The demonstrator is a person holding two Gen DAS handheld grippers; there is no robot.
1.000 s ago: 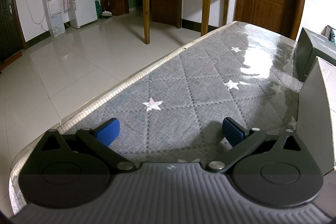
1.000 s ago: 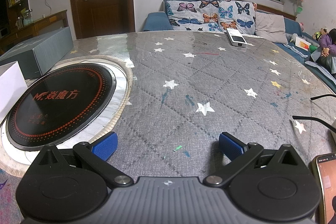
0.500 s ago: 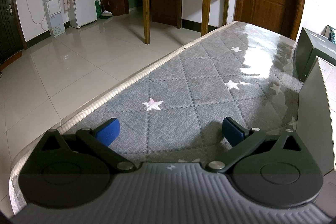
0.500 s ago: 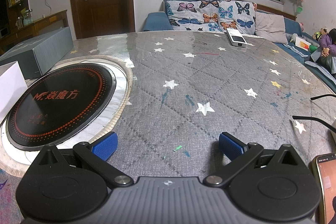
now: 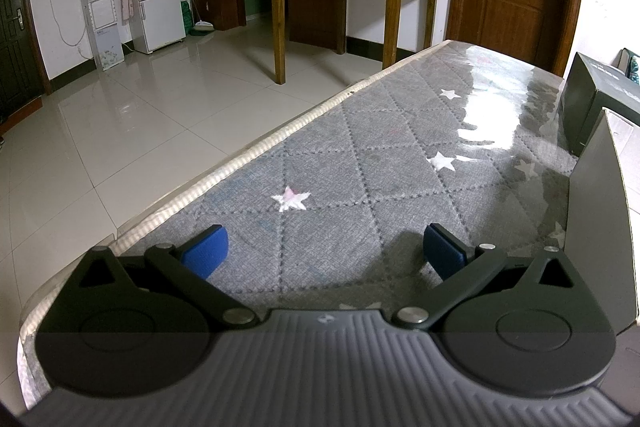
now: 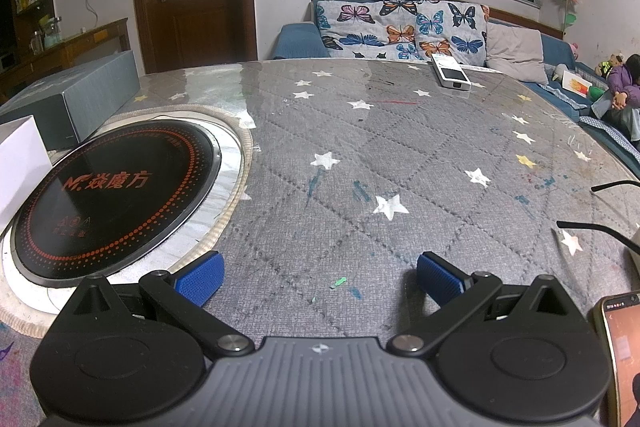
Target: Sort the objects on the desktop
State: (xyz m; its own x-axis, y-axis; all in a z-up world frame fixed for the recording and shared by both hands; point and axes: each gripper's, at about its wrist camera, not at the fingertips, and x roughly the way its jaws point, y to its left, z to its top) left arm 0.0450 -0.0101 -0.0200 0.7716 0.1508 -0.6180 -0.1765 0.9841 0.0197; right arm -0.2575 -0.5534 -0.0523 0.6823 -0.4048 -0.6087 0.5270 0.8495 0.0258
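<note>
While nothing is being held, the left gripper point(image 5: 325, 247) is being kept with its jaws spread wide, its blue pads point(image 5: 206, 247) lying low over the grey starred cloth point(image 5: 360, 167) near the table's edge. Just to its right a white box point(image 5: 600, 227) is standing, and beyond that a dark box point(image 5: 592, 95).

Likewise, the right gripper point(image 6: 320, 277) is being kept wide open and empty, its pads point(image 6: 438, 277) lying low over the cloth point(image 6: 400, 147), with only a small green scrap point(image 6: 338, 282) lying between them. A phone point(image 6: 622, 351) is lying just right of it, its screen lit. 2 thin black rods point(image 6: 592, 227) are entering from the right edge. A white device point(image 6: 452, 73) is lying far across the table. A round black cooktop point(image 6: 112, 187) is set into the table at left.

Both grippers are being pointed forward, level with the tabletop.
</note>
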